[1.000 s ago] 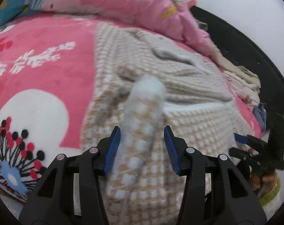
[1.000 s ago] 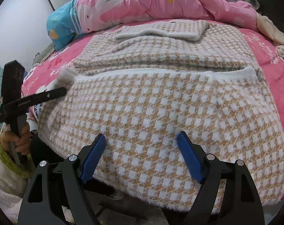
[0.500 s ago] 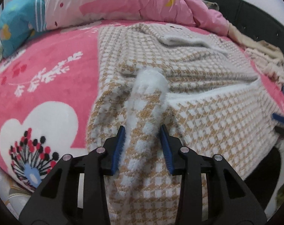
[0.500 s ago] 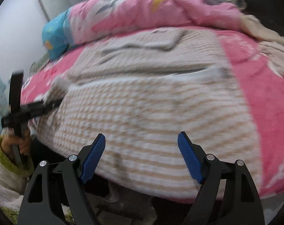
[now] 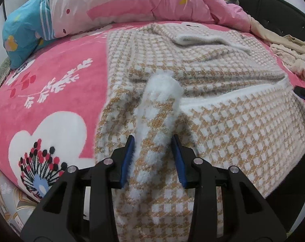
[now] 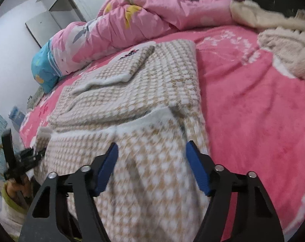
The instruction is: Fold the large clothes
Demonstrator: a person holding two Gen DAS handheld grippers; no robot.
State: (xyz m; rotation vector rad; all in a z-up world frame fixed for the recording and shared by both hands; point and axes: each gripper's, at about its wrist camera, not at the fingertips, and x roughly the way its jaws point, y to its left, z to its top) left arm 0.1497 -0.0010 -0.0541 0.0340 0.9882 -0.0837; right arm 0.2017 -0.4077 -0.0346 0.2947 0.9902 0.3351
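Observation:
A large tan-and-white checked fleece garment (image 5: 223, 125) lies spread on the pink bed, with its lower part folded up over itself. My left gripper (image 5: 154, 157) is shut on a raised, rolled fold of the garment at the left lower corner, and both blue pads press into the pile. In the right wrist view the same garment (image 6: 132, 92) runs away from me. My right gripper (image 6: 152, 161) hovers over its right lower corner with jaws closing; fabric lies between the pads but they do not pinch it. The left gripper (image 6: 31, 155) shows at the far left, held by a hand.
A pink printed blanket (image 5: 51, 84) covers the bed. A bunched pink duvet (image 5: 152, 2) and a blue pillow (image 5: 25, 34) lie along the far side. Cream fluffy clothes (image 6: 283, 46) are piled at the right. A white cabinet (image 6: 51, 20) stands by the wall.
My left gripper's jaws narrowed onto the raised fold and the view rolled level. My right gripper slid right along the garment's front edge to its right corner, and its jaws drew closer.

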